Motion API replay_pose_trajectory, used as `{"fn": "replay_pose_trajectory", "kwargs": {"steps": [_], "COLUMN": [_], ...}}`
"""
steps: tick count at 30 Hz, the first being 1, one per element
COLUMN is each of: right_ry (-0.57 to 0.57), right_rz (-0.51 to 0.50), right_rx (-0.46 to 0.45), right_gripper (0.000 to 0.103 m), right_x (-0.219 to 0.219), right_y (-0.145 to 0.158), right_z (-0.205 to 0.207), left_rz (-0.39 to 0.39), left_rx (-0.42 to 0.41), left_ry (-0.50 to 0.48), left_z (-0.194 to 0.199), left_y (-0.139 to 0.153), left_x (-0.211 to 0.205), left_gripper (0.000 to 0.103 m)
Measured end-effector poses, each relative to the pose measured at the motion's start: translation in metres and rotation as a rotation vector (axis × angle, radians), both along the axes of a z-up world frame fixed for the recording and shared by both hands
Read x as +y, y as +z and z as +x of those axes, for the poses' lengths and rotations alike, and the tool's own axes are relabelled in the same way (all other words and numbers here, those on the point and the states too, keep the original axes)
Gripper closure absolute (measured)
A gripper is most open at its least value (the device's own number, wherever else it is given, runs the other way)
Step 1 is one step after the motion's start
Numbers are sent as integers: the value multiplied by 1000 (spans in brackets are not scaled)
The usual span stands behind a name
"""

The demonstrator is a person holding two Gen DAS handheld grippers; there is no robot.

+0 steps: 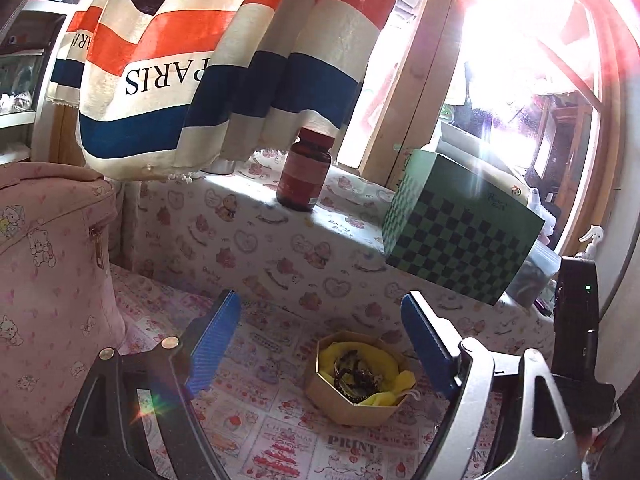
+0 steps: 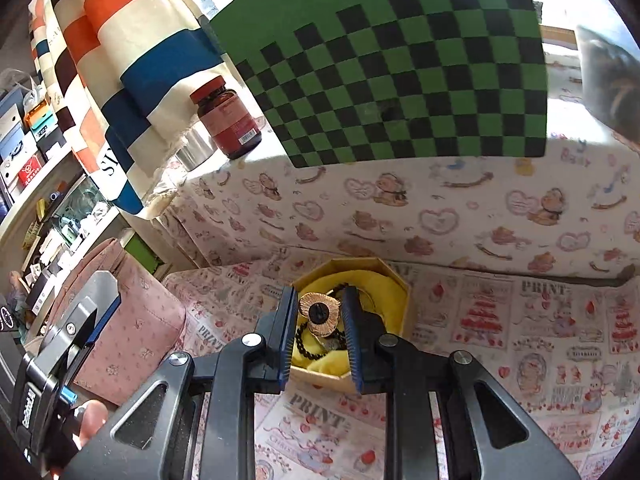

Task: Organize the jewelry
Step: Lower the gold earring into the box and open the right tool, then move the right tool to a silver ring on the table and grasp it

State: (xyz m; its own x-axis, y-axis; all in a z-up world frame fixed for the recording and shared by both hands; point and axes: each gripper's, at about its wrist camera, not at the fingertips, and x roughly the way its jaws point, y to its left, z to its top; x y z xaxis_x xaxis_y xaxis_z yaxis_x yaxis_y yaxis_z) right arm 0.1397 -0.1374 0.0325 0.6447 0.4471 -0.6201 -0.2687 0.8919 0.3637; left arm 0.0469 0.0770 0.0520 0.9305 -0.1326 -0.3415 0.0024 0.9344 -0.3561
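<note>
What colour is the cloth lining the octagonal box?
Yellow. The lining of the octagonal box shows best in the right wrist view.

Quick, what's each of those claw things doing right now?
Left gripper: open, nothing between its blue pads.
Right gripper: closed on a round gold ornament, above the octagonal box.
</note>
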Motion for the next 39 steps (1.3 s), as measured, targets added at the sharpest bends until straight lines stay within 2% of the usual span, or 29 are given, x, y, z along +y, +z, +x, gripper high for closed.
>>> {"fn": "replay_pose_trajectory", "kwargs": {"steps": [3,7,14,18,22,25,29,34,39], "right_ry": [-10,-24,-87,-134,-177,-208,-250,-248,-238], "right_rz": [18,-10,-116,-174,-183,-160,-221,-257,-280], "right_rx": [-9,-21,-124,-162,-149,-122,-103,-93,-86], "right_gripper": [77,73,73,72,71,71,71,70,62], "right_x": [1,-7,-43,-68,-89,-105,-111,-110,-105], "right_y": [2,10,29,33,22,7,-8,-21,-25], "right_z": [4,-3,-56,-87,-103,-103,-100,-101,-102], "left_rz": [-1,-3,19,66,158,182,231,225,251], "left_rx": [-15,-30,-29,-13,-46,-29,-16,15,37], "left_ry": [7,-2,-26,-17,-44,-65,-52,-70,-49], "left_z": [-3,-7,-10,-17,-26,-24,-20,-15,-10], "left_y": [2,6,8,9,9,4,-3,-9,-16], "left_x": [1,1,-10,-25,-50,-61,-70,-74,-78], "left_gripper": [19,17,16,15,11,11,11,10,10]}}
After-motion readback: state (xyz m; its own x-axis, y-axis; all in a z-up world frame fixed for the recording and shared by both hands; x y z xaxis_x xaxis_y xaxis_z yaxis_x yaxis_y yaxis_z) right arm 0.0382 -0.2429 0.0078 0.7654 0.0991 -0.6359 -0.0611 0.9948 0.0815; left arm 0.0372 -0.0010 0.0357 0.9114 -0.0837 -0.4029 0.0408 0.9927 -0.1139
